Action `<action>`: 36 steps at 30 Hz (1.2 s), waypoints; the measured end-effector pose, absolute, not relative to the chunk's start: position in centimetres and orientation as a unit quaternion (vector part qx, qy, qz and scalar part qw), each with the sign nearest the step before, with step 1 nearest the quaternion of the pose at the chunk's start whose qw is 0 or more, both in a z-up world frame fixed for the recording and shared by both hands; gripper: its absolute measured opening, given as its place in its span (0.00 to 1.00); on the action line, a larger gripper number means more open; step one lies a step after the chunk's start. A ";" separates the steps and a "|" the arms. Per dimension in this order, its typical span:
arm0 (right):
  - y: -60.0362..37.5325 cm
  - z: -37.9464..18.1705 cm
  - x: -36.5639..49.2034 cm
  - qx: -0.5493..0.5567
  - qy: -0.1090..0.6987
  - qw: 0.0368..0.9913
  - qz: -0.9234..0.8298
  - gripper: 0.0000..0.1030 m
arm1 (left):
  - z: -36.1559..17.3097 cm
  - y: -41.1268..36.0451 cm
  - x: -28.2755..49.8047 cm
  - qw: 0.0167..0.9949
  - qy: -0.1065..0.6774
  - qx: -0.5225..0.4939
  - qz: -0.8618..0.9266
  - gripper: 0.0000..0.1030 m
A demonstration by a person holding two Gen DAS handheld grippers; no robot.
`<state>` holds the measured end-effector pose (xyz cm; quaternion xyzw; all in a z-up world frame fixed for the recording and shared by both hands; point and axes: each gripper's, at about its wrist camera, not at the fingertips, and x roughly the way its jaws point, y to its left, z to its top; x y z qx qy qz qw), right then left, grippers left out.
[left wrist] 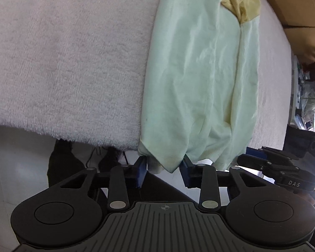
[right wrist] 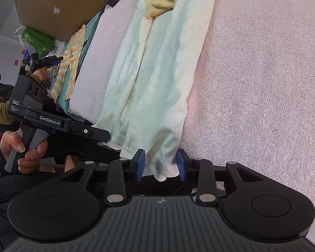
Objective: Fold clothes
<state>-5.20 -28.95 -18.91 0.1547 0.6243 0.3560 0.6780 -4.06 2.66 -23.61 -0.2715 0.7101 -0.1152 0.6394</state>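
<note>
Garment (left wrist: pixel 199 79), pale mint green with a yellow part at its far end, lies folded into a long narrow strip on a white fleecy cover (left wrist: pixel 63 63); strip runs from 6 o'clock up to 12 o'clock in both wrist views. Near end of strip hangs slightly over the cover's front edge

Left gripper (left wrist: pixel 163 173): blue pads stand on either side of the garment's near left corner, cloth bunched between them. Left pad (left wrist: pixel 141 173) sits against the hem at 9 o'clock of the corner; right pad touches the fold at 3 o'clock. Gap between pads is narrow and filled with cloth; reads as clamped on the corner

Right gripper (right wrist: pixel 160 166): same arrangement on the near right corner. Blue pads flank the hanging hem, cloth fills most of the gap, a small tip of fabric droops below pad level. Reads as gripping the corner

Right wrist view, 9 o'clock: a hand (right wrist: pixel 21 151) wrapped round the grey handle of the left tool, black body marked DAS. Beyond it, at 10 o'clock, striped orange-and-white cloth (right wrist: pixel 70 67) draped over the bed edge, a cardboard box (right wrist: pixel 58 2) at 11 o'clock, green bag (right wrist: pixel 38 38) below it

Left wrist view, 3 o'clock: right tool's black linkage just beside the garment edge. Dark shoes (left wrist: pixel 65 157) on a pale floor at 8 o'clock, below the cover's edge
</note>
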 end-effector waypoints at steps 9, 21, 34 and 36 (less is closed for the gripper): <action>-29.3 -18.9 -4.9 0.180 0.634 0.660 0.360 0.05 | -23.4 2.9 -3.3 0.639 0.703 -0.295 -0.104 0.08; -33.2 -16.2 1.2 0.367 0.585 0.644 0.328 0.05 | -15.9 5.4 5.4 0.704 0.626 -0.319 -0.102 0.07; -33.0 -15.0 6.8 0.282 0.542 0.752 0.248 0.48 | -14.7 5.2 10.1 0.755 0.597 -0.259 -0.077 0.76; -32.2 -14.1 5.8 0.221 0.539 0.770 0.261 0.48 | -15.1 5.5 9.0 0.747 0.603 -0.269 -0.073 0.76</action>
